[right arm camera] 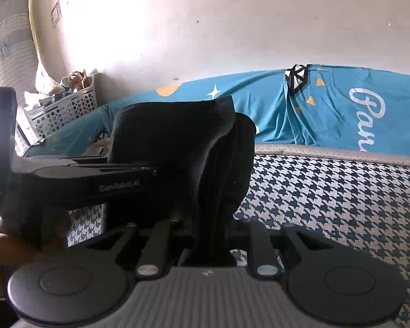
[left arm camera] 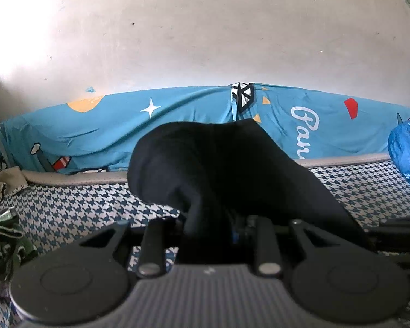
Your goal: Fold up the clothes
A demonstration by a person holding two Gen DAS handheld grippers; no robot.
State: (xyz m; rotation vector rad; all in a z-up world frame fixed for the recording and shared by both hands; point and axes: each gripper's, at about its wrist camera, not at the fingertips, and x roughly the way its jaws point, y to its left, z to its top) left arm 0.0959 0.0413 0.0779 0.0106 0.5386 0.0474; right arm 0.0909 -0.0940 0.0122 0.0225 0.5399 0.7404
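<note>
A black garment (left arm camera: pixel 221 164) is bunched up in front of my left gripper (left arm camera: pixel 210 229), which is shut on it; the cloth hides the fingertips. In the right wrist view the same black garment (right arm camera: pixel 183 150) hangs in thick folds from my right gripper (right arm camera: pixel 210 235), which is also shut on it. The left gripper's body (right arm camera: pixel 76 180) shows at the left of the right wrist view, close beside the garment, with a hand under it. Both grippers hold the cloth above a houndstooth-patterned bed surface (right arm camera: pixel 328 205).
A blue printed sheet (left arm camera: pixel 177 125) lies along the wall behind the bed. A green patterned garment (left arm camera: pixel 2 240) and a beige cloth (left arm camera: pixel 2 183) lie at the left. A blue plastic bag (left arm camera: pixel 407 150) sits at the right. A white basket (right arm camera: pixel 60 109) stands far left.
</note>
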